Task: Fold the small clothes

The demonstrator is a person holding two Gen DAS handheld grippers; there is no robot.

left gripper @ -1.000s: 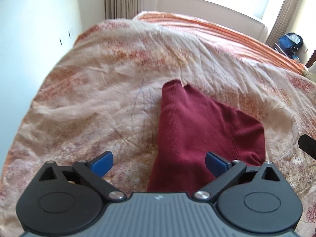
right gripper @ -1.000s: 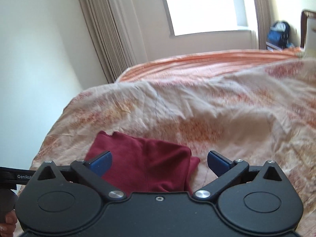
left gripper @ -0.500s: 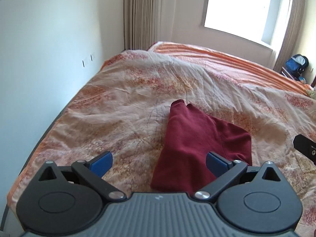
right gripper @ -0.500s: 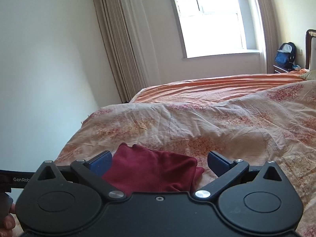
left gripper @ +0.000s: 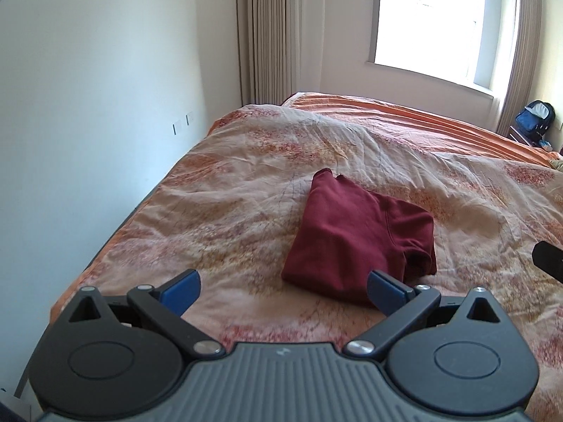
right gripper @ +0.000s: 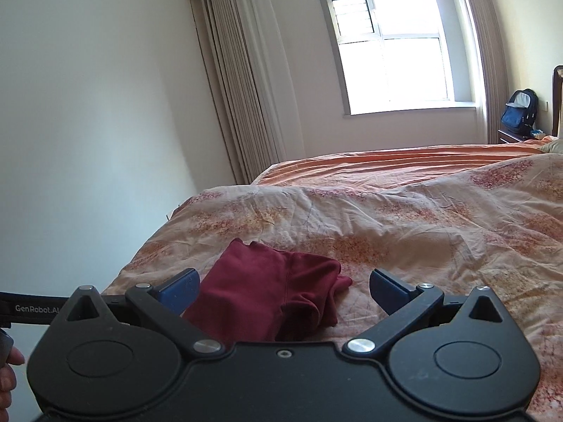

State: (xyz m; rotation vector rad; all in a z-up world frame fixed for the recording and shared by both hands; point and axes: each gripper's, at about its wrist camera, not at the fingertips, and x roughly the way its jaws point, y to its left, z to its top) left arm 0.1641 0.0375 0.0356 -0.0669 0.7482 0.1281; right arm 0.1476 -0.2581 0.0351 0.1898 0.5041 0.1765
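A dark red garment (left gripper: 355, 235) lies folded in a compact rectangle on the floral bedspread (left gripper: 246, 211). It also shows in the right wrist view (right gripper: 271, 295), with a sleeve end sticking out at its right. My left gripper (left gripper: 281, 290) is open and empty, held above and in front of the garment's near edge. My right gripper (right gripper: 283, 290) is open and empty, held above the garment's near side. A tip of the right gripper (left gripper: 549, 262) shows at the right edge of the left wrist view.
The bed's left edge (left gripper: 116, 232) runs beside a white wall. An orange sheet (right gripper: 387, 165) covers the far part of the bed. Curtains (right gripper: 246, 88) and a window (right gripper: 390, 52) stand behind. A blue backpack (right gripper: 519, 112) sits on a nightstand at far right.
Both grippers have pulled back and up from the garment, staying open. The garment has stayed folded in place and now looks smaller and farther off.
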